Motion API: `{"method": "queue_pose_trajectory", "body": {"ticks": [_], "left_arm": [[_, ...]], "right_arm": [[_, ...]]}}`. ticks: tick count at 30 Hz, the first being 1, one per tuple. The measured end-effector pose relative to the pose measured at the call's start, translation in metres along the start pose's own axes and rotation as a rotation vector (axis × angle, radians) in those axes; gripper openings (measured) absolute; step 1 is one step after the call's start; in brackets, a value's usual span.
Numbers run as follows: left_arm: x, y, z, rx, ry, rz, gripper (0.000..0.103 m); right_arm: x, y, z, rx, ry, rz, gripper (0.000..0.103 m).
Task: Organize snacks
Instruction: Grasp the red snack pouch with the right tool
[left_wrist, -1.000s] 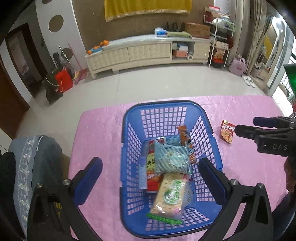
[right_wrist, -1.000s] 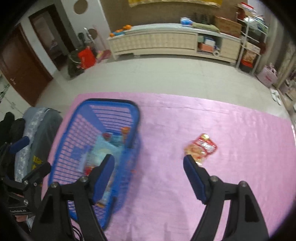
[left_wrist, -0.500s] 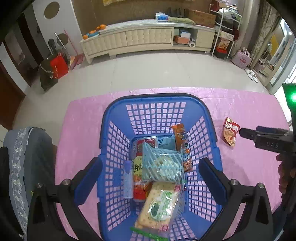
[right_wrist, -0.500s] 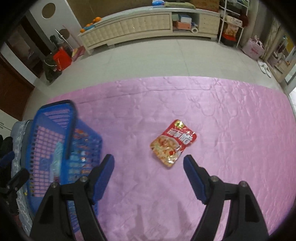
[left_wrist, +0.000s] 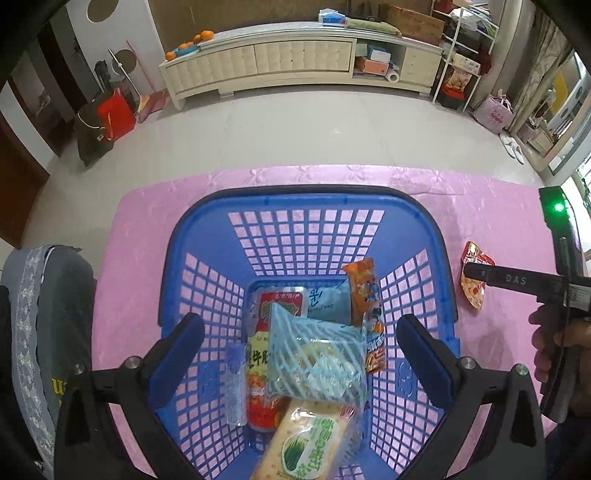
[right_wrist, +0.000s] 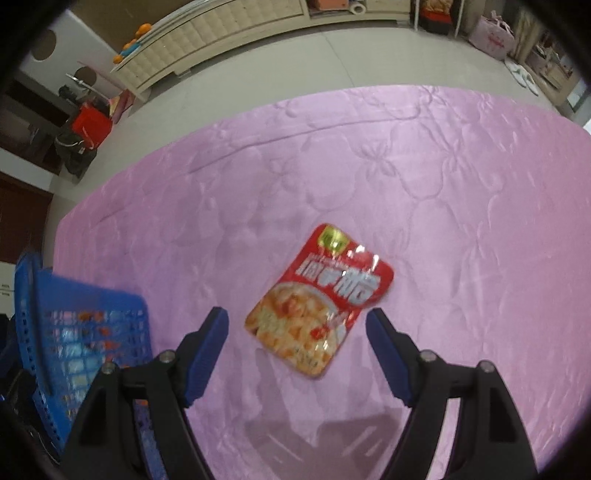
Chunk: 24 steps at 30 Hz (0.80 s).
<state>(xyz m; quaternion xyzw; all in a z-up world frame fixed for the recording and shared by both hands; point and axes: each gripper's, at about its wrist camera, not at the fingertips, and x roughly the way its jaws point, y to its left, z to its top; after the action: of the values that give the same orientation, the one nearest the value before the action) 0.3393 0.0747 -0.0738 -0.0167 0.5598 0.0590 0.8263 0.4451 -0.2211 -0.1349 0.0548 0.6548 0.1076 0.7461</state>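
A blue plastic basket (left_wrist: 303, 206) stands on the pink tablecloth (left_wrist: 147, 221) and holds several snack packs, among them a striped pale-blue bag (left_wrist: 317, 362), a red can (left_wrist: 273, 332) and a green-and-cream cracker pack (left_wrist: 310, 443). My left gripper (left_wrist: 301, 350) hangs open over the basket's inside, nothing between its fingers. A red snack pouch (right_wrist: 319, 301) lies flat on the cloth, right of the basket (right_wrist: 85, 332). My right gripper (right_wrist: 297, 332) hovers open just above the pouch, one finger at each side, not touching it. In the left wrist view the pouch (left_wrist: 472, 280) is partly hidden by the right gripper.
A grey padded chair (left_wrist: 44, 332) stands at the table's left edge. Beyond the far table edge is bare floor, a long cream cabinet (left_wrist: 295, 62) and a red bag (left_wrist: 114, 114). Bare cloth spreads right of the pouch.
My right gripper has dropped toward the red pouch, which now sits between its fingers and looks larger. The left gripper has sunk closer over the basket. Both stay open.
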Motion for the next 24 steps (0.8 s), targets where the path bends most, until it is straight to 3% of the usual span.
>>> {"method": "queue_pose_trajectory", "body": {"ticks": [5,8,13,15,19,24], "left_arm": [[0.006,-0.005,0.004,0.005,0.016,0.006,0.103],[0.011,-0.007,0.005,0.015,0.025,0.017,0.103],[0.014,-0.008,0.002,0.014,0.030,0.006,0.103],[0.015,-0.008,0.000,0.021,0.029,0.013,0.103],[0.014,-0.003,-0.008,0.010,0.032,0.010,0.103],[0.006,0.002,-0.013,-0.012,0.024,-0.002,0.103]], "right_arm": [[0.015,-0.003,0.008,0.012,0.030,-0.028,0.081],[0.014,-0.004,0.007,0.003,-0.007,-0.046,0.080],[0.013,0.013,-0.011,-0.144,-0.030,-0.168,0.064],[0.012,0.017,-0.017,-0.190,-0.033,-0.180,0.058],[0.007,0.022,-0.028,-0.243,-0.019,-0.158,0.035],[0.003,0.036,-0.048,-0.319,-0.009,-0.158,0.030]]}}
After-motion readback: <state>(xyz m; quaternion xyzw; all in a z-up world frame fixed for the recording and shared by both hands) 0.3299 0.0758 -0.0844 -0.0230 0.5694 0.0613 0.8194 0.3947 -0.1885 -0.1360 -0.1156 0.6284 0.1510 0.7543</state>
